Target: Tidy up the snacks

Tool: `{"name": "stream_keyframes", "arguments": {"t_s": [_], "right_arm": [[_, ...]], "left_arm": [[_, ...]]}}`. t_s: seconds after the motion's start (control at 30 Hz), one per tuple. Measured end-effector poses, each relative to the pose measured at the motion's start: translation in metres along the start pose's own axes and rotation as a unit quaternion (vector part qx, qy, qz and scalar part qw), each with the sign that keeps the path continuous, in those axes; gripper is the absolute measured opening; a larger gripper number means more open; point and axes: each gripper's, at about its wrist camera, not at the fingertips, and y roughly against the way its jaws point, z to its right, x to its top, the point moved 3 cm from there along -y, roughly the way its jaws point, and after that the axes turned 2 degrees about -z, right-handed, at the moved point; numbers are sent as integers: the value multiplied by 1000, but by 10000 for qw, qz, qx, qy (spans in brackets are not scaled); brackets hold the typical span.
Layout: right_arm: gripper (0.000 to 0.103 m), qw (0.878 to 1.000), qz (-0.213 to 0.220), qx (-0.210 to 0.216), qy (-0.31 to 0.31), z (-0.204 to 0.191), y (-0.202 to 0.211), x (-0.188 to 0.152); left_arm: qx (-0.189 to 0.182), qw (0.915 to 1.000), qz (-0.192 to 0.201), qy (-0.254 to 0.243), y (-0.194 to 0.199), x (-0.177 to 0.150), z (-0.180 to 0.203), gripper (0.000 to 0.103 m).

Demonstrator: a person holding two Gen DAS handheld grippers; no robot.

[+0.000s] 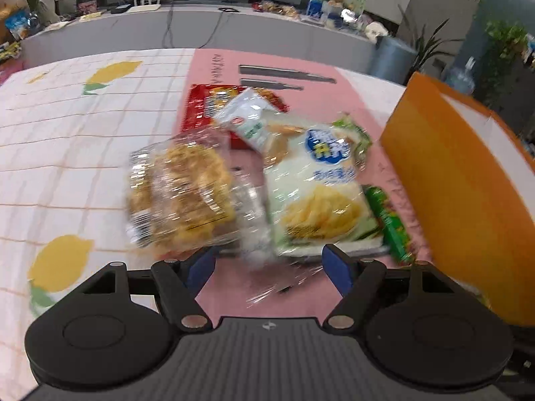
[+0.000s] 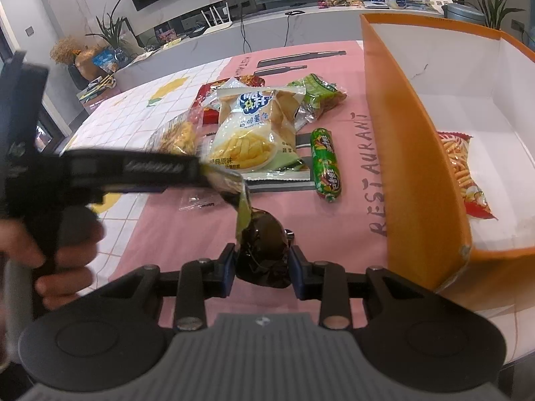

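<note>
Pink and lemon-check cloth covers the table [image 2: 140,234]. One red snack bag [image 2: 464,170] lies inside the orange box [image 2: 414,153]; the chips bag [image 2: 254,133], green roll [image 2: 326,165] and others wait beside it. The right tool [image 2: 260,267] pinches a dark packet [image 2: 264,244] near the box; the left tool [image 1: 267,265] gapes empty.

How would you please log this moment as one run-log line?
left gripper: jaws open, empty | right gripper: jaws shut on dark packet | orange box: one red snack bag inside | chips bag: on table
</note>
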Motion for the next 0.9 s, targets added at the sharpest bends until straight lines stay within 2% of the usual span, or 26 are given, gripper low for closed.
{"name": "stream_keyframes", "arguments": {"t_s": [0.13,0.17,0.23,0.3,0.33,0.4,0.43,0.5,0.57,0.73,0.87,0.9], "right_arm": [[30,10000,-7,-29,-12,0,-1,0],[30,10000,-20,-59,5,1,-2,0],[30,9999,-30,-112,24,1,-3,-1],[29,9999,-28,-111,23,2,-4,-1],[29,9999,-29,-103,16,3,-4,-1],[29,9999,-28,-107,35,3,-5,-1],[29,9999,-28,-110,46,2,-5,-1],[29,9999,-28,-111,51,2,-5,-1],[29,9999,-25,-111,41,2,-5,0],[29,9999,-12,-131,56,2,-5,-1],[29,9999,-8,-132,58,1,-4,-1],[29,9999,-9,-130,59,1,-4,-1]], "left_arm": [[274,9995,-162,26,-16,2,6,88],[282,9995,-131,22,-19,2,8,92],[338,9993,-44,-118,-21,0,11,91],[252,9995,5,-211,-19,-2,13,77],[236,9995,-4,-193,-17,-3,12,74],[301,9993,-63,-194,-13,-5,9,55],[271,9995,-105,-158,-9,-8,5,51],[168,9996,-203,-86,-2,-12,0,32],[247,9991,-320,-134,5,-20,-5,22],[253,9982,-465,-279,25,-41,-17,20],[168,9981,-566,-185,35,-48,-27,20],[111,9982,-574,-144,36,-48,-29,26]]}}
